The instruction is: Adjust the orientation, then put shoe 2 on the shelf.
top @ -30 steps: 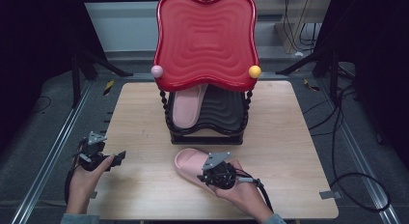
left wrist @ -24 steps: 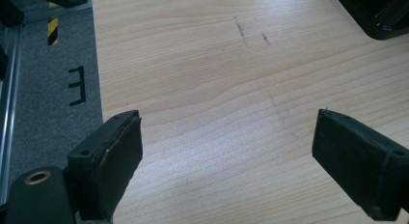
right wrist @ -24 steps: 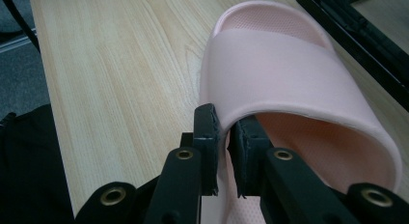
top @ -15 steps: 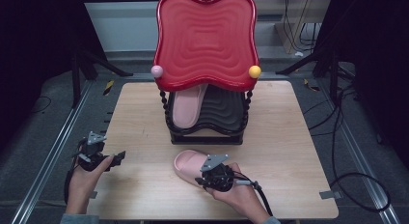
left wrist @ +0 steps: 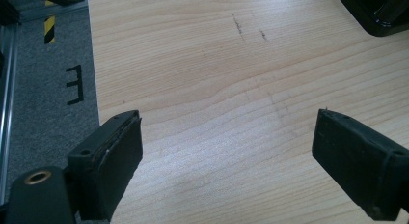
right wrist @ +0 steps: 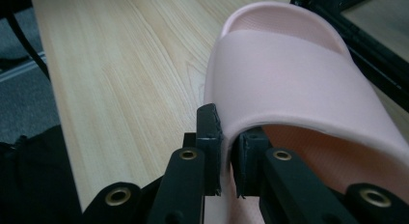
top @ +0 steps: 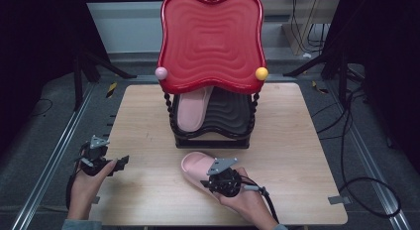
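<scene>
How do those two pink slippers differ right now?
The slipper on the table lies flat on the wood, while the slipper on the rack rests on its lower black shelf. The right gripper pinches the table one's side wall; nothing touches the racked one. Both are plain pink slides.

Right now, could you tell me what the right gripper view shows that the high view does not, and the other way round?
The right gripper view alone shows the right gripper with its jaws pinching the side edge of the pink slipper's strap. The high view alone shows the red tray top of the black rack, a second pink slipper on its shelf, and the left gripper. Both show the slipper and the wooden table.
</scene>
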A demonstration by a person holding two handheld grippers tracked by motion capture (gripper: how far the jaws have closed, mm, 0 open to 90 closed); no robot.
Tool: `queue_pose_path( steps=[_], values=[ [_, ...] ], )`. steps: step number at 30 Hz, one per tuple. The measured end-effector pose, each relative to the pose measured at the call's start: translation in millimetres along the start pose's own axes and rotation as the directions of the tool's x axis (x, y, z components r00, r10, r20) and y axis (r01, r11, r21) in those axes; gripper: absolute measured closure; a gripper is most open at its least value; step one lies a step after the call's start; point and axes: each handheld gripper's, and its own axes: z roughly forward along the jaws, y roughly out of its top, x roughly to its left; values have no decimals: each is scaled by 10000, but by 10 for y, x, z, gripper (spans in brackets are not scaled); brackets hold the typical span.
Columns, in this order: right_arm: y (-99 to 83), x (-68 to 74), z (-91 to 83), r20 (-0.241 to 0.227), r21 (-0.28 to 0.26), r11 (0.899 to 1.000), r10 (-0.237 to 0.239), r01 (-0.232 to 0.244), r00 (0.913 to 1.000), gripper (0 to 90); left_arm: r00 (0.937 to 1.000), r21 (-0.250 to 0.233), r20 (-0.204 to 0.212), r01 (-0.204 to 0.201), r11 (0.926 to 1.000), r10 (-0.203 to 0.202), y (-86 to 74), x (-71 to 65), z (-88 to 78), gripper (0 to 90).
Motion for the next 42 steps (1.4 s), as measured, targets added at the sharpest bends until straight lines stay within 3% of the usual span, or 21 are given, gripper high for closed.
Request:
queue_pose_path(
  steps=[11, 13, 18, 20, 22, 23, 25, 26, 27, 34, 37, 38, 41, 42],
  values=[
    [13, -95, -277, 6, -693, 9964, 482, -481, 9988, 833, 10000, 127, 38, 58, 9999, -59, -19, 8, 29, 101],
    [76, -120, -450, -51, -1251, 9891, 772, -773, 9970, 833, 10000, 104, 44, 54, 9999, -54, -20, 10, 22, 101],
    [177, -138, -647, 71, -1720, 9817, 842, -817, 9964, 833, 9999, 124, 48, 108, 9999, -109, -30, 17, 22, 101],
    [261, -175, -763, 239, -2226, 9694, 1115, -1034, 9935, 833, 9999, 105, 56, 122, 9999, -123, -30, 19, 18, 101],
    [281, -186, -784, 257, -2342, 9657, 1213, -1120, 9923, 833, 9999, 100, 61, 130, 9999, -130, -30, 21, 18, 101],
    [334, -224, -819, 395, -2659, 9546, 1501, -1345, 9879, 833, 9999, 115, 84, 146, 9998, -147, -33, 22, 21, 101],
    [348, -235, -826, 464, -2730, 9519, 1574, -1390, 9864, 833, 9999, 112, 82, 129, 9999, -130, -34, 23, 19, 101],
    [378, -263, -839, 574, -2964, 9418, 1836, -1588, 9813, 834, 9999, 103, 91, 123, 9999, -124, -32, 24, 17, 101],
    [378, -263, -839, 574, -2964, 9418, 1836, -1588, 9813, 834, 9999, 103, 91, 123, 9999, -124, -32, 24, 17, 101],
    [450, -352, -815, 1025, -3786, 9014, 2663, -2100, 9584, 834, 9998, 155, 116, 132, 9998, -134, -36, 17, 42, 101],
    [481, -376, -778, 1282, -4020, 8876, 2979, -2250, 9460, 835, 9998, 173, 105, 144, 9997, -146, -39, 18, 40, 101],
    [481, -376, -778, 1282, -4020, 8876, 2979, -2250, 9460, 835, 9998, 164, 119, 146, 9998, -148, -40, 21, 37, 101],
    [508, -392, -761, 1541, -4267, 8724, 3300, -2386, 9313, 835, 9997, 92, 139, 183, 9998, -184, -38, 30, 20, 101],
    [508, -392, -761, 1541, -4267, 8724, 3300, -2386, 9313, 835, 9997, 92, 139, 183, 9998, -184, -38, 30, 20, 101]
  ],
)
